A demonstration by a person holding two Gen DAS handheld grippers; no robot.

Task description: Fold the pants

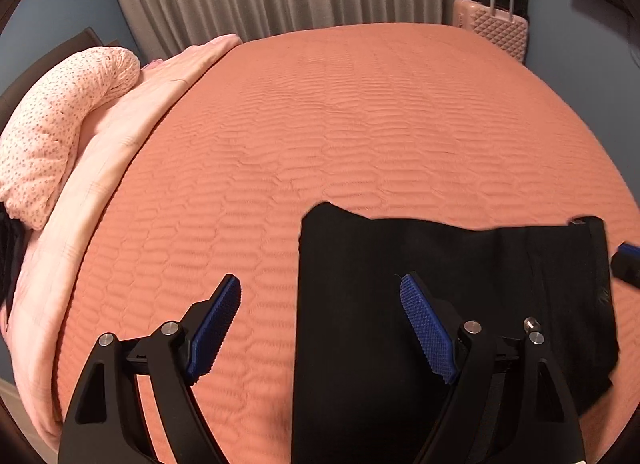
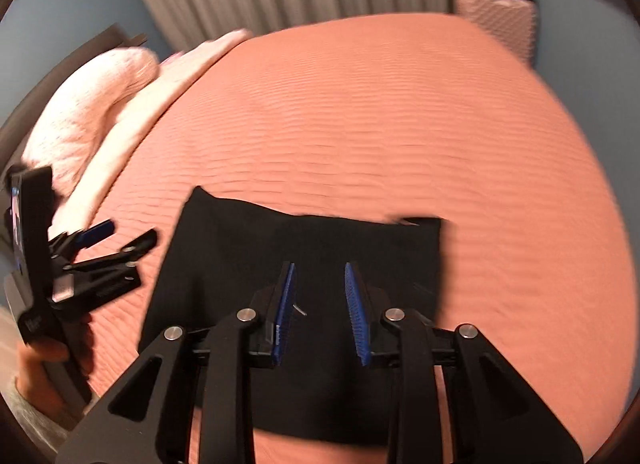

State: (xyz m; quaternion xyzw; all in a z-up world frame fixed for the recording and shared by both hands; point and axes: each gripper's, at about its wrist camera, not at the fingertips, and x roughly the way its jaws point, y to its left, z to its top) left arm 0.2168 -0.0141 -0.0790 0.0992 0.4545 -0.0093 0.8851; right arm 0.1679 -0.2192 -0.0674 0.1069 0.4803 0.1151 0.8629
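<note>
Black pants (image 1: 440, 304) lie flat on the orange quilted bedspread (image 1: 360, 124), already folded into a compact rectangle, directly beneath and ahead of both tools

Left gripper (image 1: 320, 328): jaws spread wide, nothing between the pads; right-hand pad over the cloth, left-hand pad over bare bedspread, straddling the near-left edge of the pants. Contact with the cloth cannot be told

Right gripper (image 2: 320, 312): jaws parted by a narrow gap, empty, hovering over the middle of the pants; no fabric pinched

Step in hand, as judged: release and withdrawal after a fold, or positioning for a final tidy

Procedure for a clean result:
- Keep both jaw sets clear of the cloth when lifting away, to avoid dragging a layer
- If a further fold is wanted, pinch all layers at one edge, not the top layer alone
- Lift only enough to clear the lower layers, carry across, lay edge on edge
- Press flat before releasing

Differences between views:
- Left wrist view, sharp: far-right corner of the pants with a seam, a blue-padded tip of the other tool at the right border, a pink suitcase (image 1: 492, 28) beyond the bed
- Right wrist view, blurred: whole outline of the folded pants, left tool seen from outside with jaws wide, part of a hand (image 2: 44, 360) holding it
</note>
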